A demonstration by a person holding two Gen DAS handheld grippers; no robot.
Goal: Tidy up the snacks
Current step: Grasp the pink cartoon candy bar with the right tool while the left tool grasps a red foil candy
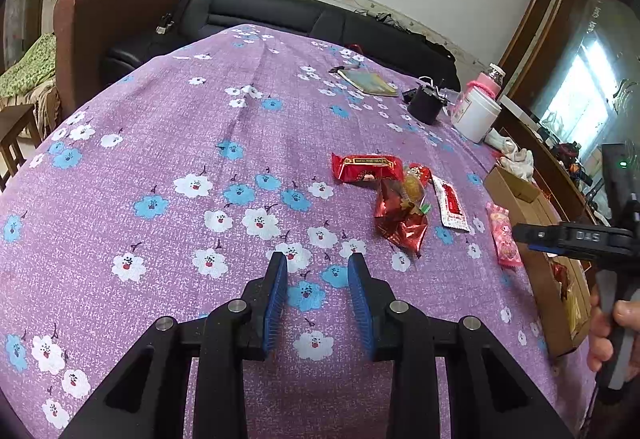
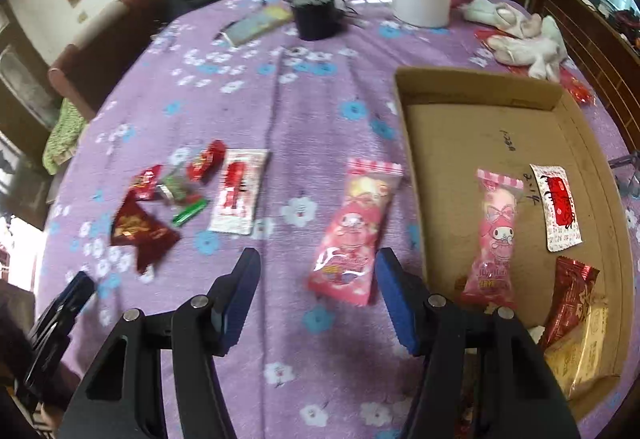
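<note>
Your left wrist camera is looking forward and down along the left claw [image 1: 318,271], hovering low over the purple flowered counter [image 1: 168,143] and facing the black sofa [image 1: 256,11] at its far edge, with the cardboard box [image 1: 536,207] squeezed against the right border. Your right wrist camera is tilting more steeply down along the right claw [image 2: 316,271], sitting close above the pink snack pack [image 2: 352,231] and facing the box's open inside. Both views are sharing the red wrapper cluster [image 1: 400,207], the white jar [image 1: 476,111], and each is catching the other claw at its edge.
</note>
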